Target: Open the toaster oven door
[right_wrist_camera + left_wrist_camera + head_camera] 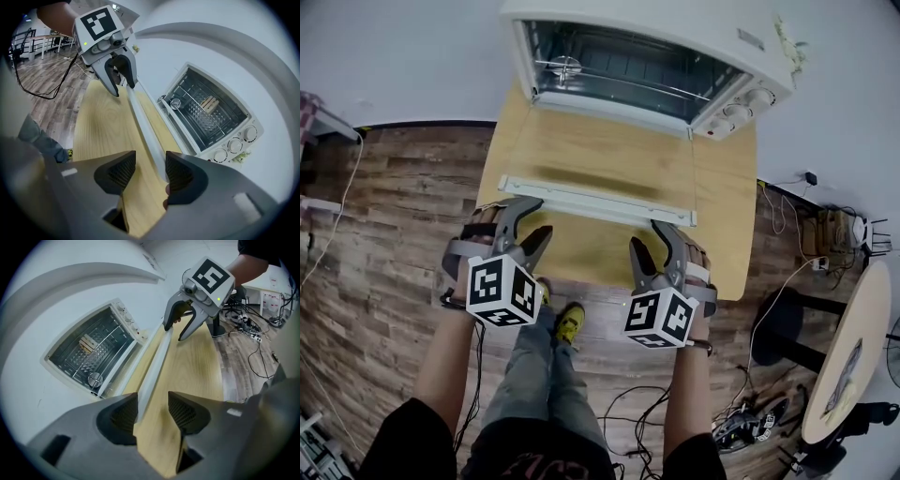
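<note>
Plank floor [384,234] surrounds a pale wooden table [727,234] by a white wall [394,56]. Toaster oven [647,37] sits at its far edge, door [600,159] folded flat. Left gripper [544,215] and right gripper [648,233] hover at the handle [595,202] ends, jaws apart, empty.

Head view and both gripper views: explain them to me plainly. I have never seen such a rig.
There is no robot here. A person holds a two-jaw tool in each hand: the left gripper and the right gripper. The marker cubes are part of them. The head view comes from a camera on the person's head, looking down. Each gripper view comes from a camera riding on that tool, looking along its jaws. On the wooden table stands a white toaster oven. Its glass door lies folded down flat, so the table shows through it. The white door handle runs between the parted jaws of both grippers, one near each end. Neither looks clamped on it.
</note>
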Demonstrator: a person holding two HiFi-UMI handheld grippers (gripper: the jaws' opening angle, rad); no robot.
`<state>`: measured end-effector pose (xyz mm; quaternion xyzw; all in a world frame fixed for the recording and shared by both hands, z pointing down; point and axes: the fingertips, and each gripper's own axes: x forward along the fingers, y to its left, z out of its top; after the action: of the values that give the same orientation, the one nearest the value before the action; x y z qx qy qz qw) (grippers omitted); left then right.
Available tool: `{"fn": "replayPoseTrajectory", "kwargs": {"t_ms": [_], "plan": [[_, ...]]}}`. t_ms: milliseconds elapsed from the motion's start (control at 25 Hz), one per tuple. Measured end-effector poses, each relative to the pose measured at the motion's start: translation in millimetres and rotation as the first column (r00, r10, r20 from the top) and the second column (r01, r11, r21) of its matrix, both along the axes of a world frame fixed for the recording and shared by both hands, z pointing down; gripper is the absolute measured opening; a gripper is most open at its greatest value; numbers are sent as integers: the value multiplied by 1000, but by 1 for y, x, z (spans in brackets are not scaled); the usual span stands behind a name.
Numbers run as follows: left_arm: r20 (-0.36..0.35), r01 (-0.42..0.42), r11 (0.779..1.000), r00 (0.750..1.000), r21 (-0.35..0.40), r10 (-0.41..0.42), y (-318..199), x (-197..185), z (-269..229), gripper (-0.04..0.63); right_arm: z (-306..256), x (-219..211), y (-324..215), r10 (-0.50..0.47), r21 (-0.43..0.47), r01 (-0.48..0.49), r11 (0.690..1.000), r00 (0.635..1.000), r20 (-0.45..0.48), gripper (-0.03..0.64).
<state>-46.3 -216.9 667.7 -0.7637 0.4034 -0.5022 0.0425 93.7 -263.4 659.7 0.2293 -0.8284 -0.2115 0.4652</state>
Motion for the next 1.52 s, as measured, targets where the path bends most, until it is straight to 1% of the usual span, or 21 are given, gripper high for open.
{"fn": "replayPoseTrajectory", "kwargs": {"t_ms": [80,200,360,480,720,920,1040,1200,1240,1280,1320,1440,1520], "plan": [[3,2,1000,1000,-8,-2,2,1,5,199,5,0,2,-1,-6,1,1000,1000,-3,195],[1,5,999,1000,-40,-5,5,1,15,199,14,2,4,-4,-18,4,1000,1000,-17,193],[18,3,997,1000,-74,-2,9,0,28,189,29,5,7,2,-69,-4,998,999,-33,186],[14,2,995,1000,-95,0,10,2,34,187,35,5,7,0,-86,-3,996,999,-36,177],[13,-3,993,1000,-122,5,11,4,38,183,37,3,8,-4,-110,2,994,1000,-26,166],[2,7,992,1000,-123,-6,11,6,34,183,33,5,9,-1,-112,0,994,1000,-13,164],[-24,29,993,999,-115,-32,10,6,27,181,24,6,8,23,-114,-20,993,1000,21,146],[-95,90,991,990,-102,-100,10,4,12,169,7,8,6,68,-124,-58,991,994,81,141],[-110,104,990,987,-100,-115,11,3,9,163,2,9,6,79,-123,-68,990,992,93,127],[-124,117,988,984,-97,-129,13,3,5,156,-3,10,6,91,-121,-78,990,990,106,90],[-140,131,987,980,-95,-143,14,3,2,148,-8,11,6,101,-120,-86,989,988,120,72],[-181,169,982,966,-89,-182,18,3,-9,126,-23,14,8,128,-116,-110,987,979,162,55],[-198,190,978,959,-79,-203,19,3,-17,110,-34,16,8,150,-114,-129,985,970,191,15]]}}
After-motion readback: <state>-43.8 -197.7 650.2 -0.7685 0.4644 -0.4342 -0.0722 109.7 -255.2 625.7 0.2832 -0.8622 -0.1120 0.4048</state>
